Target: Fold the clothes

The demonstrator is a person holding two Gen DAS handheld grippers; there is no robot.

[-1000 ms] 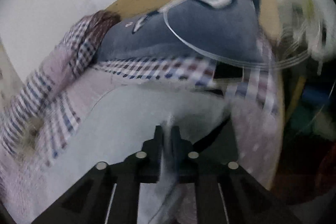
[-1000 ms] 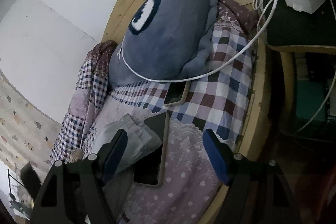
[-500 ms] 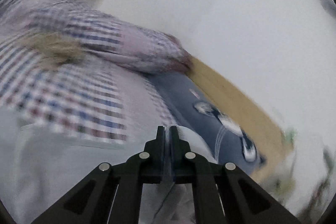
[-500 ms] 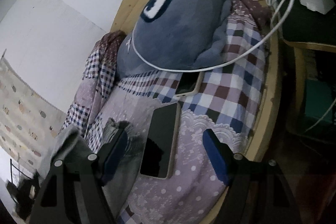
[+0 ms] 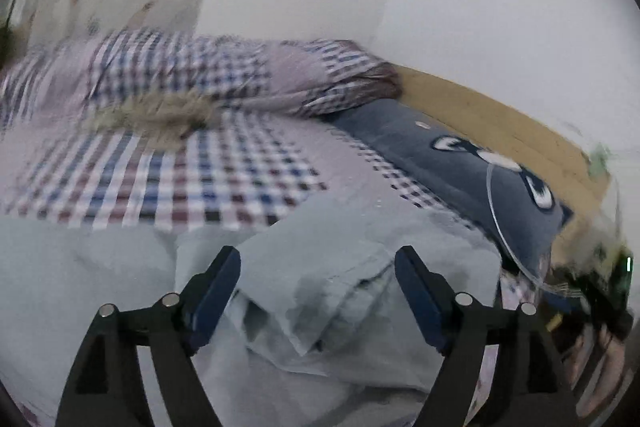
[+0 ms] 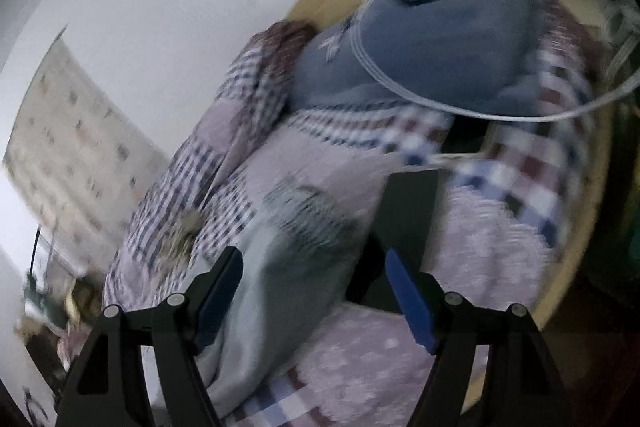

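A pale grey-blue garment (image 5: 332, 283) lies folded in layers on the checked bed cover, filling the lower half of the left wrist view. My left gripper (image 5: 318, 293) hovers just above it, open, its blue pads wide apart with nothing between them. In the right wrist view the same garment (image 6: 288, 267) runs up from the lower left. My right gripper (image 6: 314, 295) is open over its edge and grips nothing.
A grey plush shark pillow (image 6: 432, 39) with a white cable (image 6: 460, 107) across it rests against the wooden headboard (image 5: 500, 131). A dark tablet (image 6: 408, 227) and a phone (image 6: 468, 139) lie on the cover beside the garment. A rolled checked quilt (image 5: 224, 75) lines the wall side.
My left gripper, shut on the garment in both earlier frames, has let go and opened. It swung away from the pillow towards the quilt. The right gripper stayed open and moved closer over the garment.
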